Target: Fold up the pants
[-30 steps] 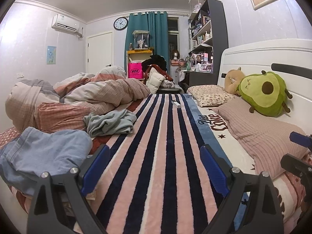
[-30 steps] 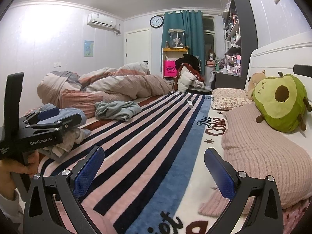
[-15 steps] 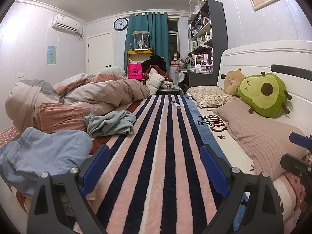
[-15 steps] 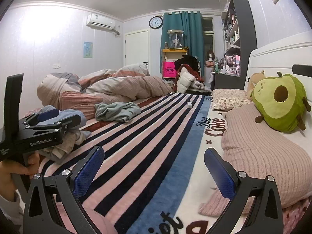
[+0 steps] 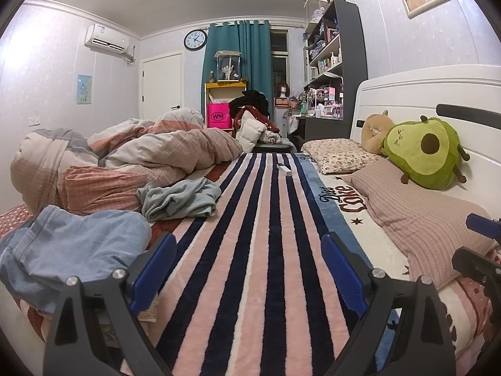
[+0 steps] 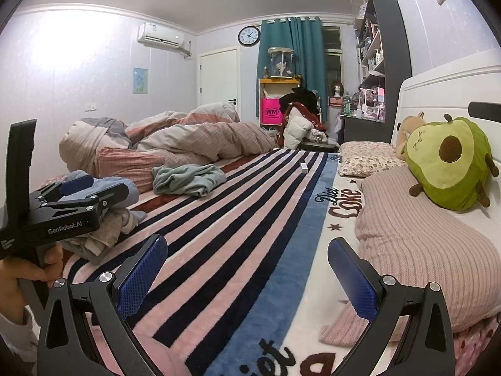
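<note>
Nothing is seen to have shifted since the earlier frames: both tongs are held in the same place above the striped blanket point(image 5: 269, 250), and the clothes lie as they did. Jaws of the left gripper point(image 5: 249, 269) are spread wide with only the blanket seen between them, and nothing is gripped. Jaws of the right gripper point(image 6: 247, 269) are likewise held apart over the blanket, with nothing between the blue pads. From the right wrist view, the left tool is seen at the left edge, held by a hand point(image 6: 29, 277). A crumpled pair of light blue jeans point(image 5: 75, 250) is found on the left side of the bed, just beside the left finger of the left gripper and not touched by it. A grey-green garment point(image 5: 181, 199) is bunched further along, near the rumpled quilt point(image 5: 131, 156). A ribbed pillow point(image 6: 416, 250) and an avocado plush toy point(image 6: 451, 163) are placed along the headboard side, and a small white object point(image 5: 284, 169) lies on the stripes far down the bed.
</note>
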